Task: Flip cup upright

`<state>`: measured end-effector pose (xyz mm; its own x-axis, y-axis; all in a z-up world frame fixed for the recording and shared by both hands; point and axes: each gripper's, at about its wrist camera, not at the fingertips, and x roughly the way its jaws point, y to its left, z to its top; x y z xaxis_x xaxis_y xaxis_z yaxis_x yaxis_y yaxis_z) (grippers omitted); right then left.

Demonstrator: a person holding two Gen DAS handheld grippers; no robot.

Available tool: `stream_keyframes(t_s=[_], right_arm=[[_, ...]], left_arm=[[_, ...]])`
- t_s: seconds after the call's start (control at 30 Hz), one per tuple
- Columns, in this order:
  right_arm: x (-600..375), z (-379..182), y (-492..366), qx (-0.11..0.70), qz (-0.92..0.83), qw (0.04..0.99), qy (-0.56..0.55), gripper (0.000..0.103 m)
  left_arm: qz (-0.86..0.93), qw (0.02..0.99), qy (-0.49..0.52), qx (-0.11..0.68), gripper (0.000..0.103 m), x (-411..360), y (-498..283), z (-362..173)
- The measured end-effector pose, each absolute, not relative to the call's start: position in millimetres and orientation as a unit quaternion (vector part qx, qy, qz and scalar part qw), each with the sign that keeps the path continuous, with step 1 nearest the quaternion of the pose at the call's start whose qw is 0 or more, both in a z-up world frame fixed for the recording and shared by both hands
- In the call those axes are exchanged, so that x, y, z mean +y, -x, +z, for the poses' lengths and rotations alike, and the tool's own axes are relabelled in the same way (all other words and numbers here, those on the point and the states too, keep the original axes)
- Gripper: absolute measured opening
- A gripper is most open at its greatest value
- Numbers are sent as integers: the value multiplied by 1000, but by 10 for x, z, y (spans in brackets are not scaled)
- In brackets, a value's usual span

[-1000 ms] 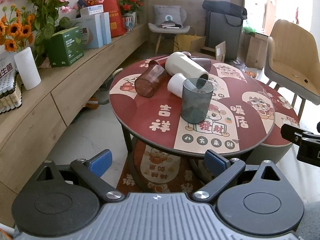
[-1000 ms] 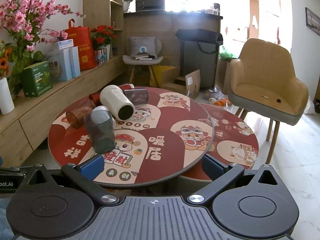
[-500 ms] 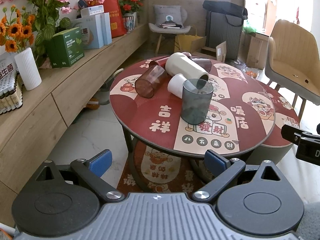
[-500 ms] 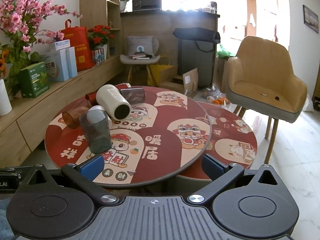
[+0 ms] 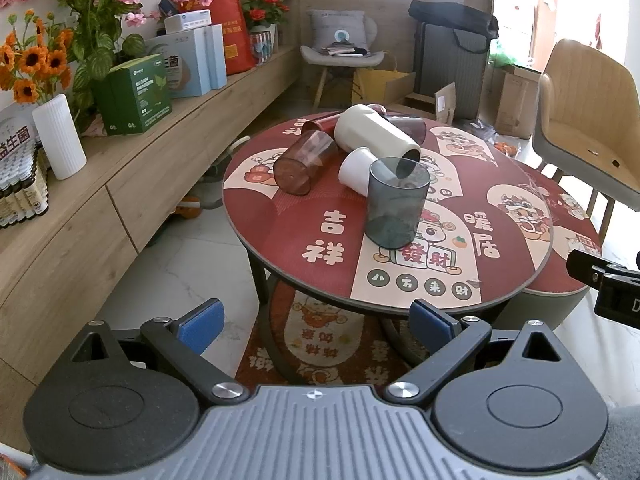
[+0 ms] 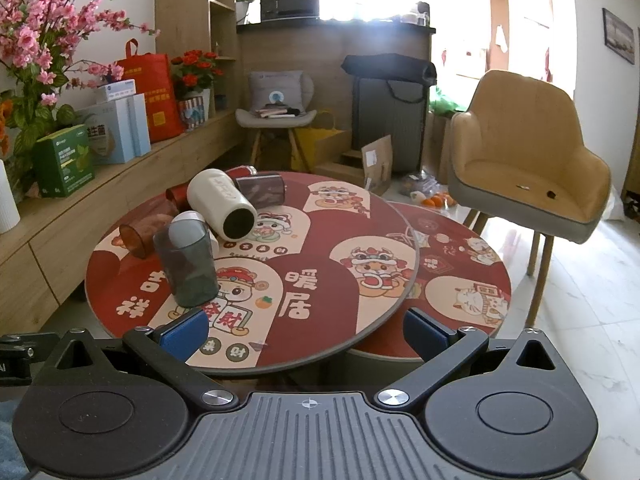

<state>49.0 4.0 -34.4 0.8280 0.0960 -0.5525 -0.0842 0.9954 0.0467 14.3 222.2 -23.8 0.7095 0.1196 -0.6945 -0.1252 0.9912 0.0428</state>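
A grey translucent cup [image 5: 396,204] [image 6: 186,268] stands upright near the front of the round red table [image 5: 280,236] [image 6: 320,280]. Behind it several cups lie on their sides in a cluster: a large cream cup [image 5: 376,136] [image 6: 222,204], a small white cup [image 5: 356,170] [image 6: 185,227], a brown translucent cup [image 5: 306,162] [image 6: 138,236], a dark maroon cup [image 5: 408,128] [image 6: 260,190] and a red one [image 5: 320,126] [image 6: 182,196]. My left gripper [image 5: 316,320] and right gripper [image 6: 304,330] are both open and empty, held short of the table's front edge.
A wooden sideboard [image 5: 100,200] with boxes, flowers and a white vase [image 5: 60,136] runs along the left. A lower round table [image 6: 460,272] sits to the right, with a tan armchair [image 6: 528,160] behind it. The right gripper's body shows at the left wrist view's right edge [image 5: 608,280].
The right gripper has drifted back and slightly right, so the table sits a little farther left in its view. The left gripper and the cups have not moved.
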Motion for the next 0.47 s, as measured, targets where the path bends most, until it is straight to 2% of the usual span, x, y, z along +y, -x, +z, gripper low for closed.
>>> stream_keyframes(t_s=[0.47], right_arm=[[-49, -357, -502, 285, 41, 958, -8, 103]], left_arm=[[75, 924, 9, 376, 102, 2248, -142, -222]])
